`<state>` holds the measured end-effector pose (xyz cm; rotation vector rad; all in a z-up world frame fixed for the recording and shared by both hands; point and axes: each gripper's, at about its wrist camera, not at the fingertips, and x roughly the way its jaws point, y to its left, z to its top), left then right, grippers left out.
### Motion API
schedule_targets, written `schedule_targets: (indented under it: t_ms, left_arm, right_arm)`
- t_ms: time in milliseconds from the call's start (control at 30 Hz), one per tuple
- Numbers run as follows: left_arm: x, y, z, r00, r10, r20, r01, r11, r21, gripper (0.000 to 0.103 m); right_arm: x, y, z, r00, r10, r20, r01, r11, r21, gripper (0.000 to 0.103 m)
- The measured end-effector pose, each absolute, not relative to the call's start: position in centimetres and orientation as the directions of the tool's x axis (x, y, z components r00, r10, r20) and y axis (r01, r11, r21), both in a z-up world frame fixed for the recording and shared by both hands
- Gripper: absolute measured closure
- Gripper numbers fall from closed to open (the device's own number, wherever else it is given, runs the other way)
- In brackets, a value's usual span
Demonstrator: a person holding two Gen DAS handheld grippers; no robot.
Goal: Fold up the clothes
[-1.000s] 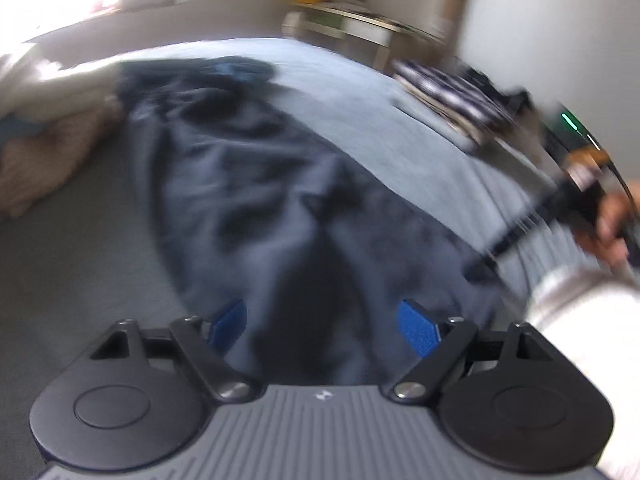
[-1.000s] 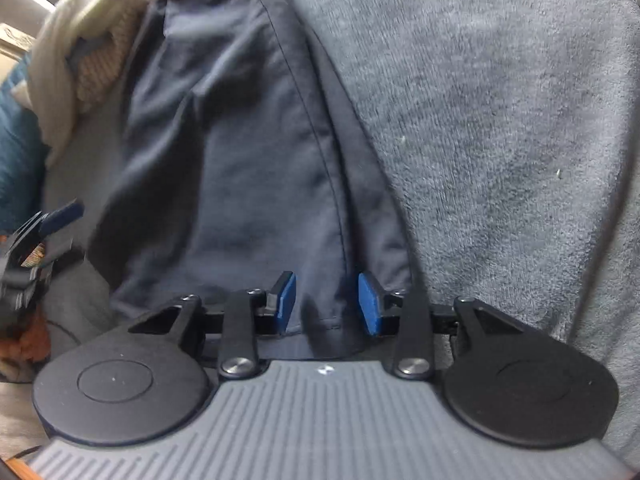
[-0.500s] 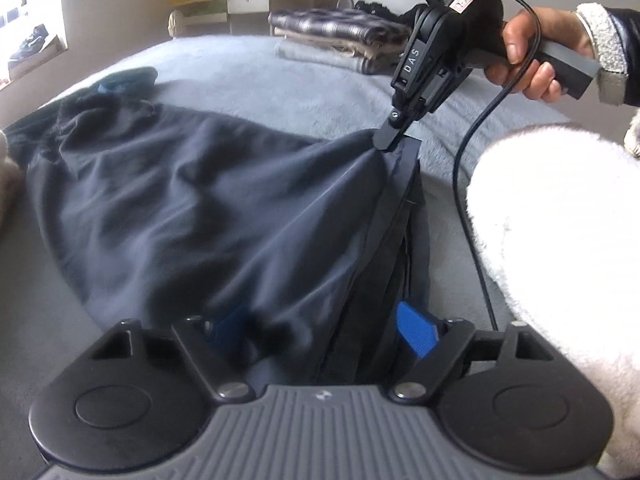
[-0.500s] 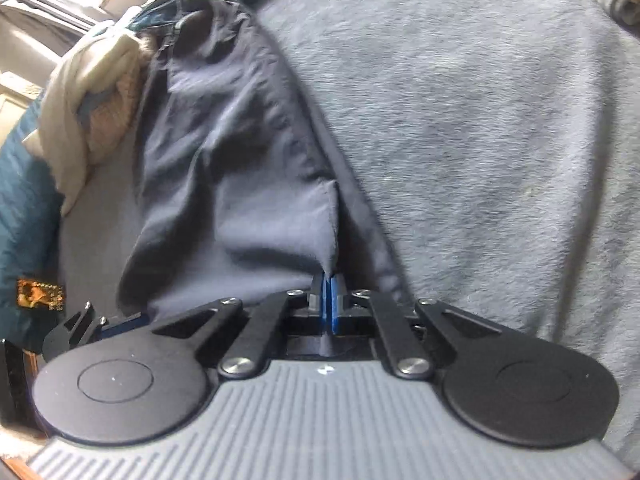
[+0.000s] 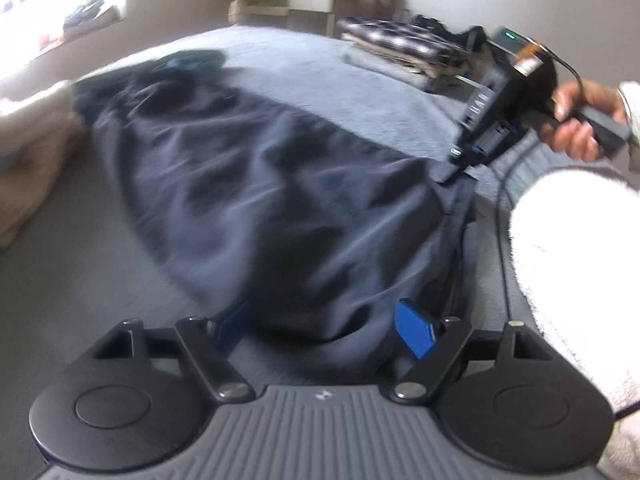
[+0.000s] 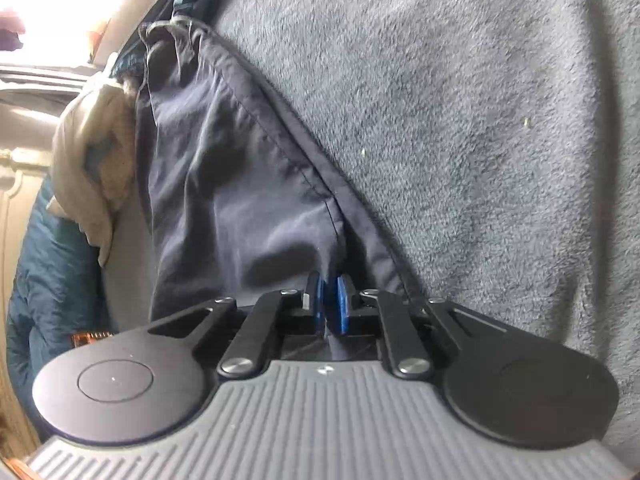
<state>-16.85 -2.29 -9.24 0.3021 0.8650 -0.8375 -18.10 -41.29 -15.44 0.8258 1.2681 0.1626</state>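
Note:
Dark navy trousers (image 5: 280, 200) lie spread along the grey bed blanket (image 5: 320, 80). My left gripper (image 5: 324, 328) is open at their near end, and bunched cloth sits between its blue pads (image 5: 414, 334). In the left wrist view the right gripper (image 5: 460, 164) pinches the trousers' hem corner just above the blanket, with a hand (image 5: 576, 120) on its handle. In the right wrist view my right gripper (image 6: 330, 304) is shut on a fold of the trousers (image 6: 240, 184), which run away to the upper left over the blanket (image 6: 480, 120).
Cream and beige clothes (image 5: 28, 140) are heaped at the trousers' far left, seen also as a cream pile (image 6: 88, 160) above a teal quilted cover (image 6: 48, 280). A folded plaid stack (image 5: 400, 40) lies at the back right. A white fluffy sleeve (image 5: 576, 272) fills the right.
The right gripper went from open to shut on the hem, lifted it, and now holds it lower and further right. The left gripper stays open over the cloth.

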Motion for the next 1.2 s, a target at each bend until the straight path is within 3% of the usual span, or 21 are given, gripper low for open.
schedule_targets:
  t_ms: [100,200,333,433,733,800,900,967,1100,1200]
  left_arm:
    - [-15.6,0.6,-9.7,0.331,-0.523,-0.785,0.658,0.725,-0.205,0.022]
    - [-13.6,4.0,-11.9,0.219,-0.578,-0.786,0.46,0.772,-0.44,0.022]
    - [-12.0,6.4,-14.8,0.137,-0.712,-0.689,0.212,0.7,-0.681,0.025]
    - [-11.3,7.0,-16.3,0.12,-0.778,-0.617,0.105,0.628,-0.771,0.031]
    - [-11.8,5.5,-16.8,0.112,-0.783,-0.612,0.153,0.622,-0.768,0.038]
    - [-11.9,5.1,-16.4,0.1,-0.79,-0.606,0.183,0.613,-0.769,0.047]
    - [-12.2,4.3,-15.9,0.082,-0.796,-0.6,0.23,0.601,-0.766,0.071]
    - [-12.3,3.5,-15.5,0.07,-0.777,-0.625,0.269,0.618,-0.739,0.096]
    - [-11.0,3.3,-15.4,0.026,-0.759,-0.651,0.2,0.642,-0.74,0.1]
    - [-9.6,4.4,-14.6,0.026,-0.84,-0.542,0.1,0.542,-0.834,0.101]
  right_arm:
    - [-18.2,-40.6,-15.5,0.307,0.561,-0.768,0.288,0.715,0.637,0.095]
    - [-18.2,-40.1,-15.1,0.322,0.566,-0.759,0.26,0.718,0.646,0.097]
    - [-18.1,-40.2,-14.7,0.331,0.562,-0.758,0.269,0.714,0.646,0.097]
    - [-18.2,-40.3,-14.8,0.327,0.558,-0.763,0.288,0.71,0.643,0.095]
    - [-18.5,-39.9,-14.9,0.325,0.557,-0.764,0.292,0.709,0.641,0.095]
    - [-18.6,-39.8,-14.9,0.324,0.557,-0.764,0.29,0.711,0.641,0.095]
    - [-18.7,-39.7,-14.8,0.324,0.557,-0.765,0.281,0.715,0.64,0.097]
    - [-18.7,-39.7,-14.2,0.339,0.56,-0.756,0.261,0.716,0.648,0.098]
    - [-18.6,-39.9,-12.5,0.386,0.573,-0.723,0.214,0.707,0.674,0.1]
    - [-18.2,-40.5,-9.8,0.459,0.594,-0.66,0.159,0.676,0.719,0.1]
